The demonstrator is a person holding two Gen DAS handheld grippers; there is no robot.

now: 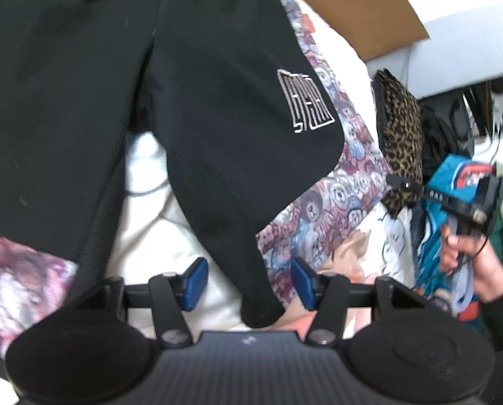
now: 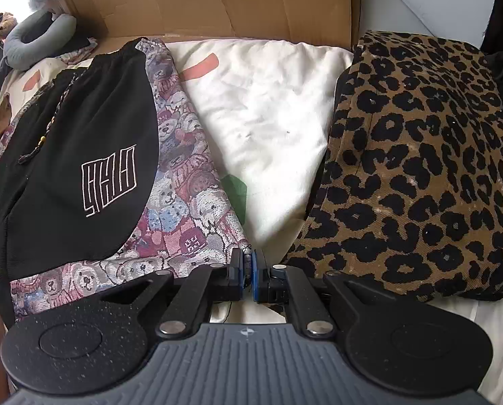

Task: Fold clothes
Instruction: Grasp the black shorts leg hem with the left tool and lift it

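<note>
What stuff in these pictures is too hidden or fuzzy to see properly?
- Teddy-bear fabric, left wrist view: blurred at the lower left, so its bears cannot be made out.
- Black shorts, right wrist view: cut off by the left edge, so their full shape is unknown.
- Leopard-print garment, right wrist view: folded, its lower edge hidden behind the right gripper; what kind of garment it is stays unclear.
- Pile of clothes, left wrist view: small and jumbled.

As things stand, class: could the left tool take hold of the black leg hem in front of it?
Probably yes. The left tool stands open, with the hem of the black shorts already lying between its blue pads, and nothing covers the cloth there.
</note>
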